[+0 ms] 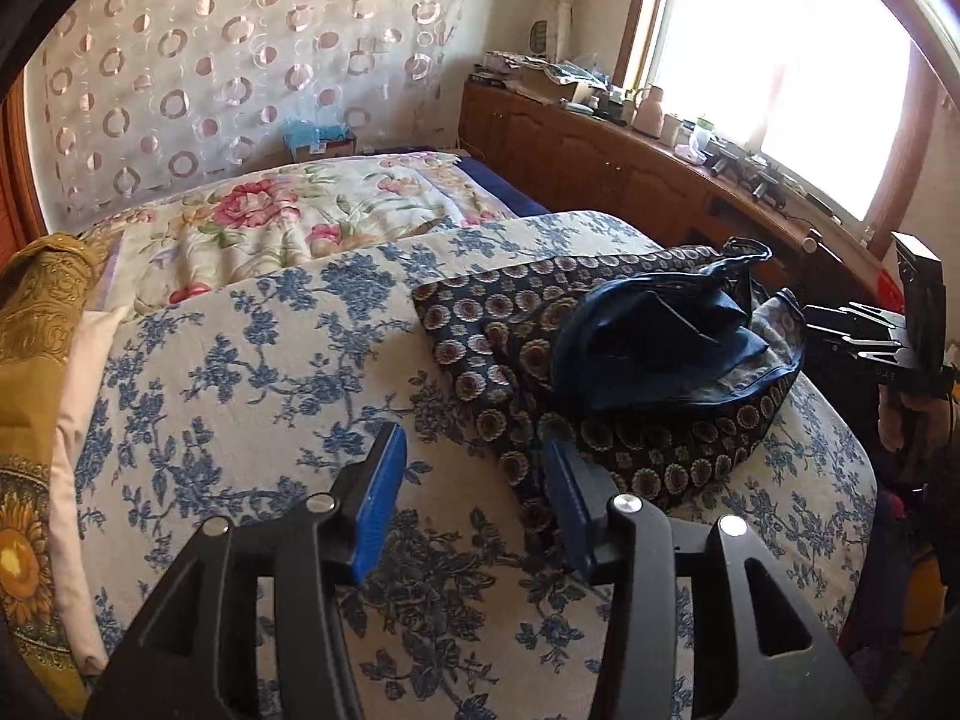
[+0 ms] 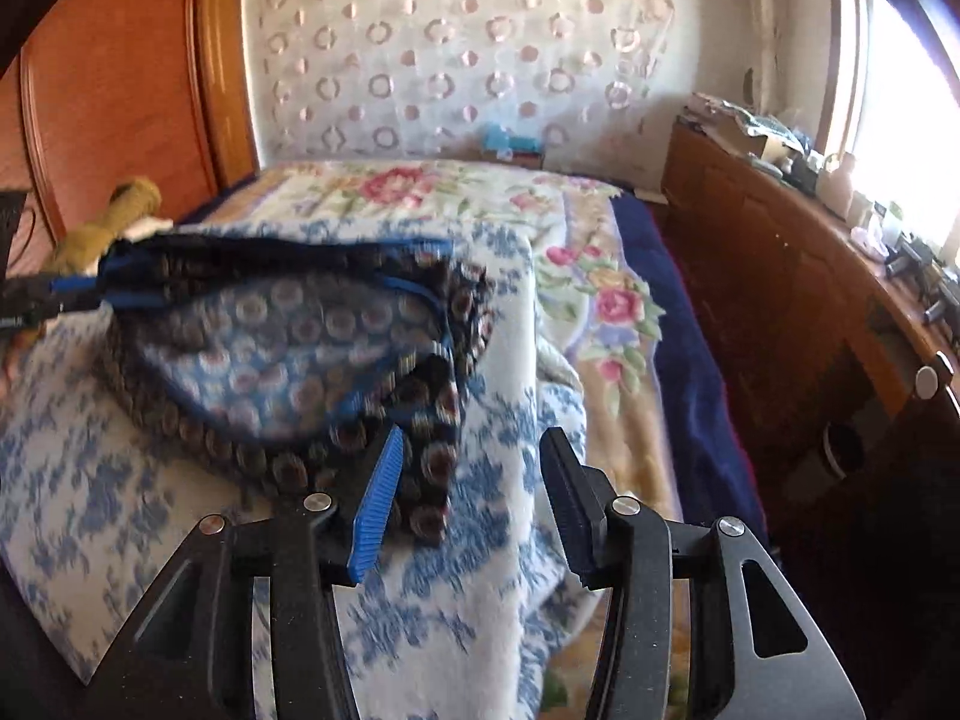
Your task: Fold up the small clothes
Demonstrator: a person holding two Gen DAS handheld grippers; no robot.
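Surroundings: floral quilt with pink roses (image 1: pixel 270 222) spread beyond the blue-and-white floral blanket (image 1: pixel 252 372); mustard sunflower cushion (image 1: pixel 30 420) at the left edge; blue tissue box (image 1: pixel 318 141) against the circle-patterned curtain (image 1: pixel 240 60); wooden cabinet (image 1: pixel 600 162) along the window side, cluttered on top with jars and small items.
In the way: nothing between either pair of jaws and the cloth.
Garment: dark navy garment with round floral medallions (image 1: pixel 540 372), crumpled on the blanket, plain blue lining turned up in the middle; blurred in the right wrist view (image 2: pixel 300 360).
Left gripper (image 1: pixel 474 498): jaws apart, blue pads clear of the fabric, right finger just beside the garment's near hem, nothing clamped.
Right gripper (image 2: pixel 468 480): jaws apart, tilted down over the blanket, a corner of the garment lying between the fingers but not pinched.
Other view of right gripper: seen at the far right of the left wrist view, just beside the garment's edge, a hand behind it.
Surface: bed covered by the blanket, rumpled.
Room: bedroom, bright window (image 1: pixel 780 60), wooden headboard (image 2: pixel 120 90).
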